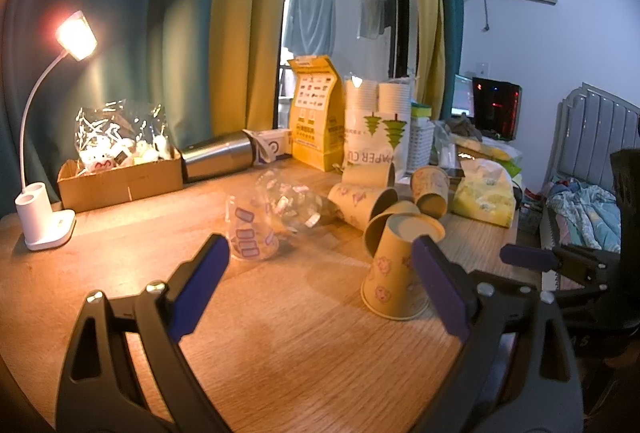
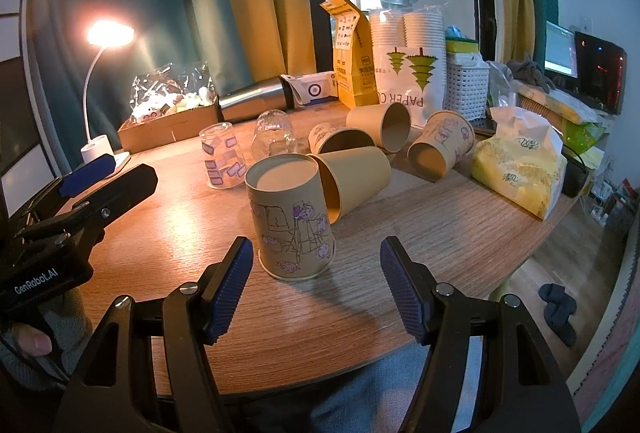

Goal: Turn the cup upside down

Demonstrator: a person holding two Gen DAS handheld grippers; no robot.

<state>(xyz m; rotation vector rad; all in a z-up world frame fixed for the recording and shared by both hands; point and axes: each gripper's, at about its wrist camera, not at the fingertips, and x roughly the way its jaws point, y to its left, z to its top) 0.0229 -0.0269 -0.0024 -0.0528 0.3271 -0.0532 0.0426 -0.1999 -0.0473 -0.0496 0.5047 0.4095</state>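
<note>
A tan paper cup with purple drawings (image 2: 290, 217) stands upside down on the wooden table (image 2: 420, 217), base up; it also shows in the left wrist view (image 1: 400, 265). My right gripper (image 2: 316, 273) is open and empty just in front of it, not touching. My left gripper (image 1: 320, 265) is open and empty over the table, its right finger (image 1: 440, 285) near the cup. Several more paper cups (image 2: 352, 169) lie on their sides behind it. A clear patterned cup (image 2: 222, 161) stands upside down and a clear glass (image 2: 274, 139) stands beside it.
A lit desk lamp (image 1: 44, 217), a cardboard box of wrapped items (image 1: 120, 177), a steel flask lying down (image 1: 218, 157), a yellow bag (image 1: 316, 113), a pack of paper cups (image 2: 408, 61), a white basket (image 2: 466, 85) and a tissue pack (image 2: 516, 169) line the table's back and right.
</note>
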